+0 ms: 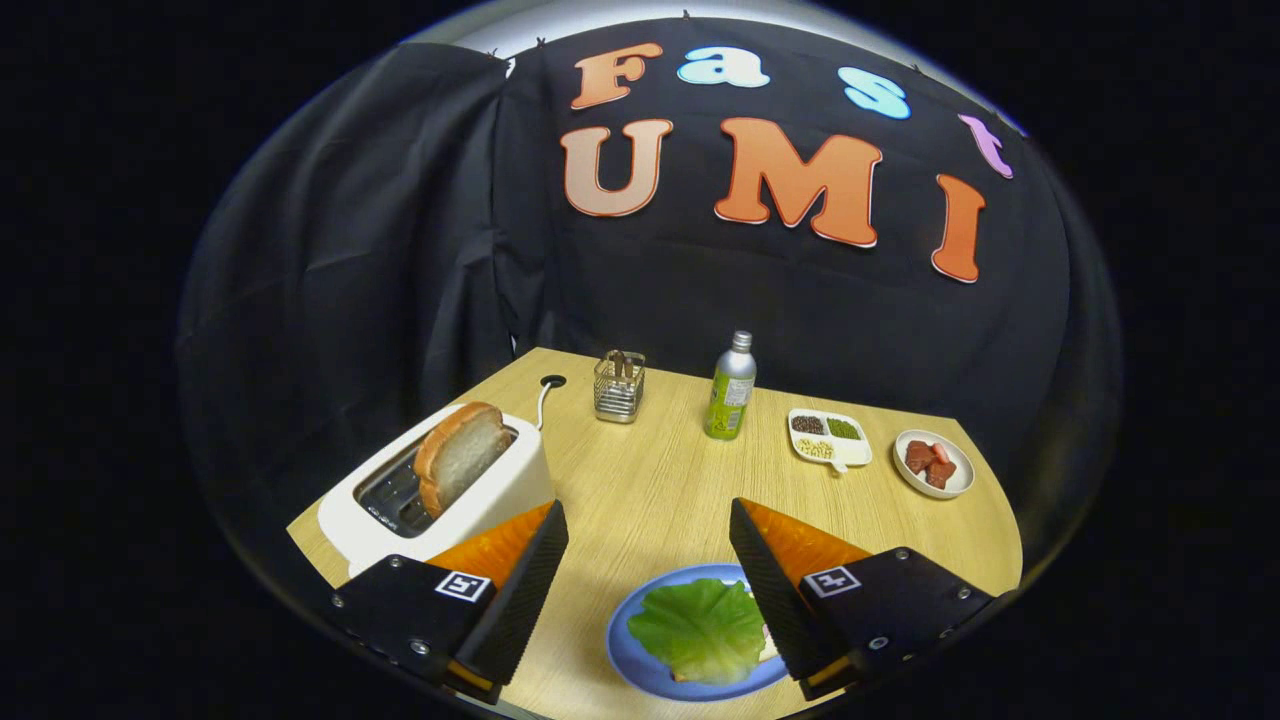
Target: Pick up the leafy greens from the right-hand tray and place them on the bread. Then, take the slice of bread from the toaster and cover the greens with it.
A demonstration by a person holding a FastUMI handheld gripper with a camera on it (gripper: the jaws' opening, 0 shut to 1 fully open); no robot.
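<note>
A green leaf (700, 627) lies on a slice of bread (768, 652) on a blue plate (640, 672), between my two fingers and close to the right one. My gripper (648, 520) is open and holds nothing. A white toaster (450, 500) stands beside the left finger, with a slice of bread (462, 452) sticking up out of its slot, tilted.
On the wooden table (650, 490) beyond the fingers stand a wire holder (619, 386), a green bottle (732, 388), a white divided dish of seeds (829, 438) and a small white plate with red pieces (933, 463). Black cloth closes the booth behind.
</note>
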